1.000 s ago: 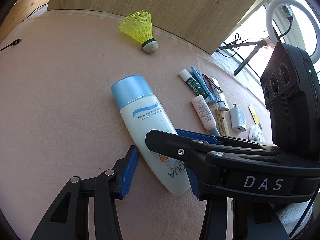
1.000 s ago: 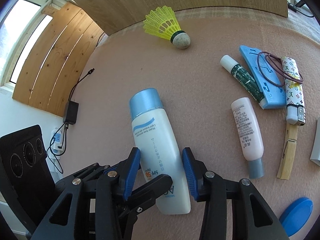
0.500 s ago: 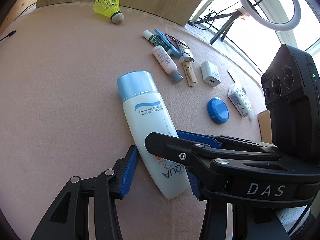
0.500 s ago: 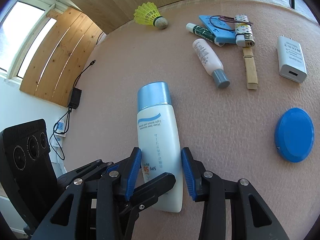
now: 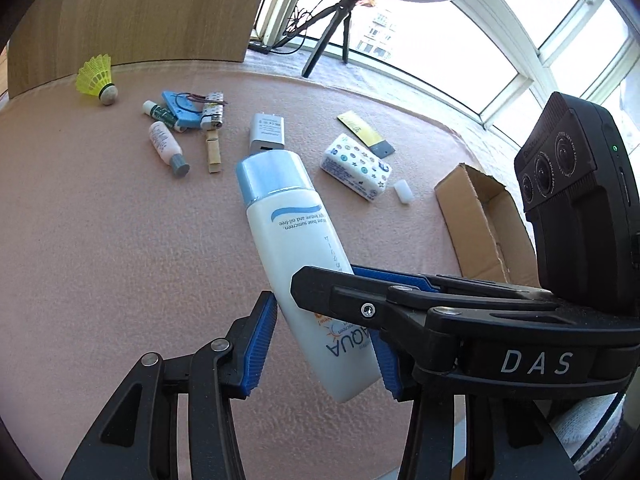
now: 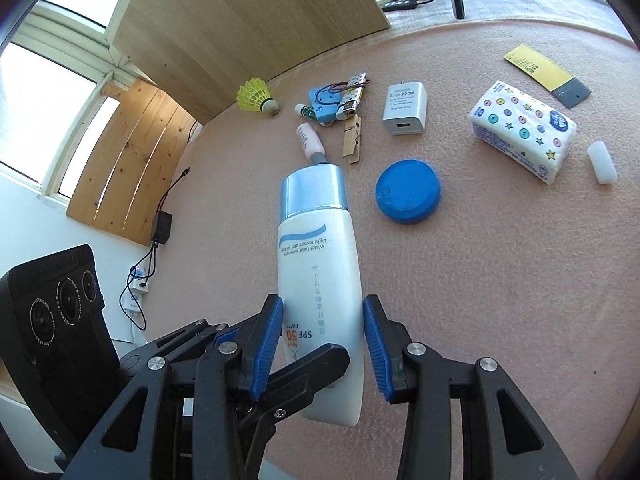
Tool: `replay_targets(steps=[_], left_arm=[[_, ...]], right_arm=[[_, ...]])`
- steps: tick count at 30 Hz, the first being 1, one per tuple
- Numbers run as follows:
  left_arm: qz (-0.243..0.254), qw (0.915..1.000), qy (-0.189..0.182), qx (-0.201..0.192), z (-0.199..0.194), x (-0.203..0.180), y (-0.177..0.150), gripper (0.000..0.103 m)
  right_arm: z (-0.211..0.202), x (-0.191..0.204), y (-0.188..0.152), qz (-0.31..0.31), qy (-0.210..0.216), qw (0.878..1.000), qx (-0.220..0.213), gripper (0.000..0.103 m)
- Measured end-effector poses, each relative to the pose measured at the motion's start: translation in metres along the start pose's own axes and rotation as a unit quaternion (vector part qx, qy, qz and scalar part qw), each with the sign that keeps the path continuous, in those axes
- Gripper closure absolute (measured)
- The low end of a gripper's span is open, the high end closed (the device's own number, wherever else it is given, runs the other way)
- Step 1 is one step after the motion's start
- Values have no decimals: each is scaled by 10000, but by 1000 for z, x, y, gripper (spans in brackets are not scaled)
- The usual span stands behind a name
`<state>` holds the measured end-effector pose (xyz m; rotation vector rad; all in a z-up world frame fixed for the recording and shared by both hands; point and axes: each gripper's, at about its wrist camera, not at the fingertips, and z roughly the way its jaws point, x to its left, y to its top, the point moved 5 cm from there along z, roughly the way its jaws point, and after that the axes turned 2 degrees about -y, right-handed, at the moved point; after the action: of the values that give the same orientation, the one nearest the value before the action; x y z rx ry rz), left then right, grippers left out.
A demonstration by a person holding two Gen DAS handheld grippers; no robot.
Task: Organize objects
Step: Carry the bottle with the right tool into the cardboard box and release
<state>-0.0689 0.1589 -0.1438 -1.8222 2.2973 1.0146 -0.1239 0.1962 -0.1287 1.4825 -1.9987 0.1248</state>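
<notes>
You've got the sunscreen bottle [image 5: 304,264] up off the pink bench [image 5: 100,240], and both claws are on it. Your right claw [image 6: 322,344] is clamped on the bottle's lower body, blue pads pressed to either side, cap end pointing away from you. Your left claw [image 5: 324,340] straddles the same bottle near its base: the right-hand pad touches it, but whether the left-hand pad presses I cannot tell, so its grip stays uncertain.

Below the bottle, in the right wrist view, the blue round lid [image 6: 408,192] lies just right of the cap. Farther off, the white charger [image 6: 404,110], the wooden clothespin [image 6: 352,140] and the small pink tube [image 6: 310,142] lie near one another, with the yellow shuttlecock [image 6: 256,96] at the far left by the wooden board. The patterned tissue pack [image 6: 524,130] lies to the right, a small white cap [image 6: 602,162] just beside it. In the left wrist view, an open cardboard box [image 5: 480,220] stands at the right.
</notes>
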Motion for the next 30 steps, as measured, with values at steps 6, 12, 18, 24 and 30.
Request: replay_targets(steps=[6,12,18,24,30], left_arm=[[637,9974,-340,-1,17,-75,16,53],[1251,9893,-753,41,37,-155,24,53],[1690,9800,-1030,195,59,-217,21,53],[1911,9745,-1084,452,86,-247,14,53],[2158,9701,-954,570,99,-263,7,51]], right_arm=[[-61,-40,-1,358,-146,9977,-549,65],[-122,-87,-11,769,-475,9894,-1134,65],[-168,-131,-27,1113,-761,9793,-1512,65],[-184,-165,-41,1461,-895,9720,-1611,65],[-192,-183,-52,1668,-1030,9656,-1707,65]])
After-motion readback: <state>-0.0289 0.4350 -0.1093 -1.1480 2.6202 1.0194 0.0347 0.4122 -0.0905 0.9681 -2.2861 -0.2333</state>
